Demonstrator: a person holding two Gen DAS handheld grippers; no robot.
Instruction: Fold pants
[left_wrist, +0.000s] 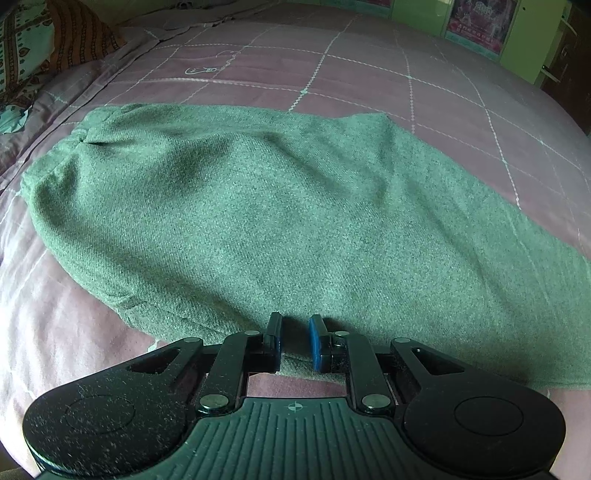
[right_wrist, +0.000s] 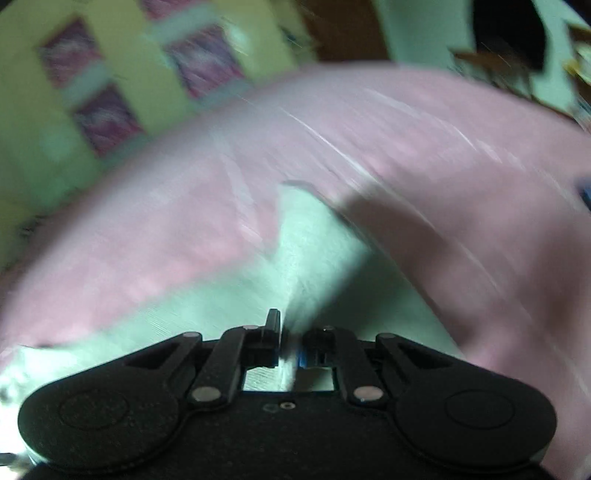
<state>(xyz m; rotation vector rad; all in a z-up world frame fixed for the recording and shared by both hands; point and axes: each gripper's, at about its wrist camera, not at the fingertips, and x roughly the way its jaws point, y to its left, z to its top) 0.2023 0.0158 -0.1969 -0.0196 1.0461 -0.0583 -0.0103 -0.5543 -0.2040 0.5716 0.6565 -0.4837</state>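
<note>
The green pants (left_wrist: 258, 206) lie spread on the pink checked bedsheet (left_wrist: 369, 74), waist end at the far left. My left gripper (left_wrist: 295, 332) is open, its blue-padded fingers hovering over the pants' near edge with nothing between them. In the blurred right wrist view, my right gripper (right_wrist: 290, 332) is shut on a pinched fold of the green pants (right_wrist: 317, 251), which stretch away from the fingers over the pink sheet (right_wrist: 443, 147).
A patterned pillow (left_wrist: 33, 48) lies at the bed's far left corner. Green cabinet doors with posters (left_wrist: 476, 22) stand behind the bed; they also show in the right wrist view (right_wrist: 92, 92).
</note>
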